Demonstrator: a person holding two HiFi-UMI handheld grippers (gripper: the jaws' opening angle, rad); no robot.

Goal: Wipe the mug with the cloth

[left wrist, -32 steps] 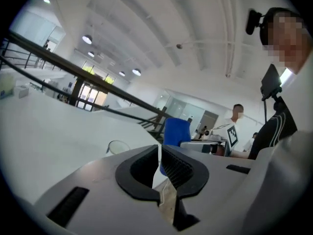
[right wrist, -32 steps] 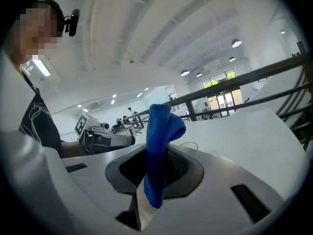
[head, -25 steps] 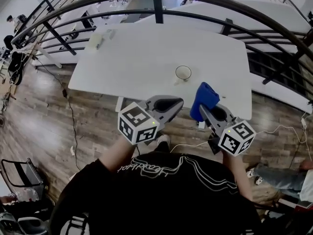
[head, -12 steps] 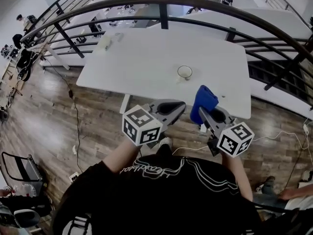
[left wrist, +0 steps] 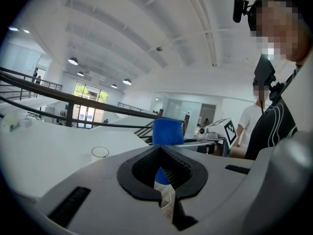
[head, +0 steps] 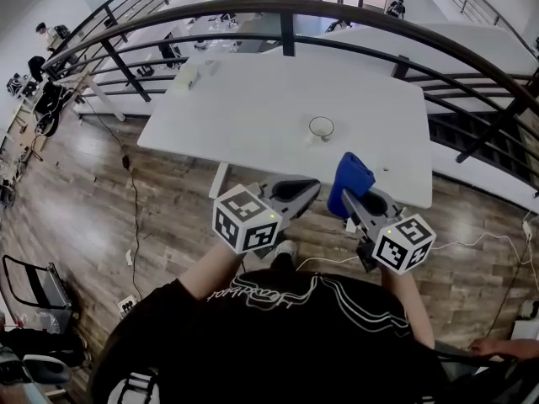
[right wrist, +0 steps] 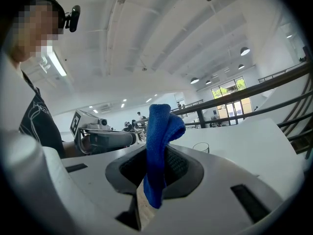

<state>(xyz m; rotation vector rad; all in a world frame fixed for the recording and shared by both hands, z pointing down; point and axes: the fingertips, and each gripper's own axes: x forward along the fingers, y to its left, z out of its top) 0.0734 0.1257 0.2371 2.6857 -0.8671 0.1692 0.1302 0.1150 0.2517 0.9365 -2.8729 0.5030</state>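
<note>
Head view: the mug (head: pixel 320 127) stands upright on the white surface (head: pixel 244 99), apart from the left gripper (head: pixel 305 189) and right gripper (head: pixel 354 202) near its front edge. Left gripper view: its fingers are pressed together, with nothing between them. Right gripper view: its fingers clamp the blue cloth (right wrist: pixel 159 146).

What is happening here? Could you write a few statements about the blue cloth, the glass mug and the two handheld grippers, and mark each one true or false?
1. The blue fabric cloth is clamped in the right gripper. True.
2. The left gripper holds the clear glass mug. False: its jaws are shut on nothing.
3. The mug stands alone on the white rectangular table, apart from both grippers. True.
4. The cloth is rubbing the mug. False: it is held up near the table's front edge, well short of the mug.
</note>
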